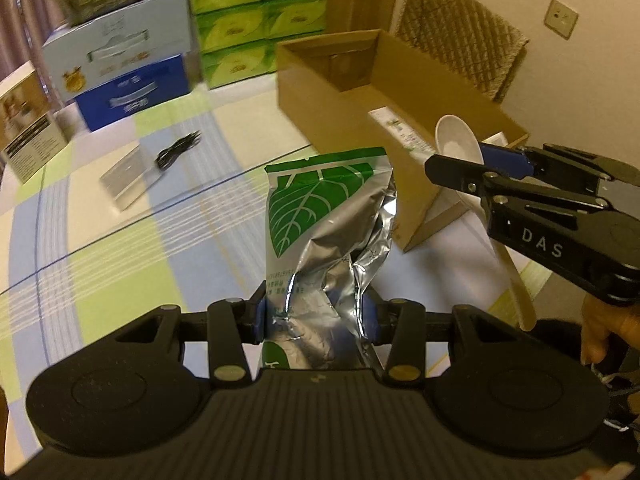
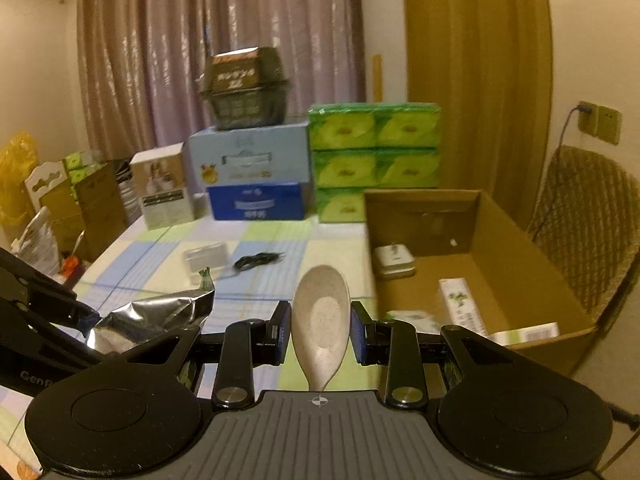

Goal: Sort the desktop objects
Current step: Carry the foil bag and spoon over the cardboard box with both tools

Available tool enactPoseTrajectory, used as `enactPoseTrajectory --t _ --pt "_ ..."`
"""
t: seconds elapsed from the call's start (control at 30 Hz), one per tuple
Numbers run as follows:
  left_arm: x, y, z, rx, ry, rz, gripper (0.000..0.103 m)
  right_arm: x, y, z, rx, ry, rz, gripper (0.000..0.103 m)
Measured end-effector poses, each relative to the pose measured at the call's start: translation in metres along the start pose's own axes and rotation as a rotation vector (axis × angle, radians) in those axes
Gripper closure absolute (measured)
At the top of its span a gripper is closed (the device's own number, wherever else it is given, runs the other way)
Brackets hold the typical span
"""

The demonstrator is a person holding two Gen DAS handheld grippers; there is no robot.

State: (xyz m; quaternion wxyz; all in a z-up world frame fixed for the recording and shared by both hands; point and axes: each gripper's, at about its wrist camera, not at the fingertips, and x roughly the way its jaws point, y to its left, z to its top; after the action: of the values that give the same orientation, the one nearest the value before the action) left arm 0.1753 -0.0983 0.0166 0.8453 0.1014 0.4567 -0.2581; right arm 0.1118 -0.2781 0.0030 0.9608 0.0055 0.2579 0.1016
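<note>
I have both tools loaded and raised off the checked tablecloth (image 1: pixel 120 248), which I judge is so the two items can go together toward the open cardboard box (image 2: pixel 520 240) at the table's right side; that box already holds a small tin and a few white packets, so I take it as the sorting bin.

My left gripper (image 1: pixel 316 316) pinches the foil pouch (image 1: pixel 328 216) low on its body; the blue pads dent the crumpled silver sides, and the green leaf print stands upright above the jaws, near the box's front corner but not yet over its opening.

My right gripper (image 2: pixel 320 330) is closed on the pale spoon (image 2: pixel 320 320), pads pressing either side of the bowl, its handle running back under the tool; from the left wrist view the spoon sits up by the box's near wall, the handle hanging down and slanted.

A black cable (image 1: pixel 178 150) and a small clear case (image 1: pixel 128 176) lie on the cloth, well apart from both tools; I judge them unsorted.
</note>
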Motion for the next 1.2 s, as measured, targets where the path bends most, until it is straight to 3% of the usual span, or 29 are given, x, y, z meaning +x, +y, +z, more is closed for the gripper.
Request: enactPoseTrajectory --t 0.43,0.77,1.2 --pt "0.015 -0.051 0.063 0.030 -0.041 -0.075 0.064 -0.006 -0.079 0.025 0.035 -0.012 -0.088 0.075" --pt "0.045 -0.072 0.114 -0.037 -0.053 -0.137 0.064 0.013 -0.135 0.048 0.057 0.025 -0.092 0.075" --pt "0.080 -0.083 0.159 -0.083 -0.049 -0.154 0.064 0.048 -0.171 0.063 0.044 0.060 -0.093 0.075"
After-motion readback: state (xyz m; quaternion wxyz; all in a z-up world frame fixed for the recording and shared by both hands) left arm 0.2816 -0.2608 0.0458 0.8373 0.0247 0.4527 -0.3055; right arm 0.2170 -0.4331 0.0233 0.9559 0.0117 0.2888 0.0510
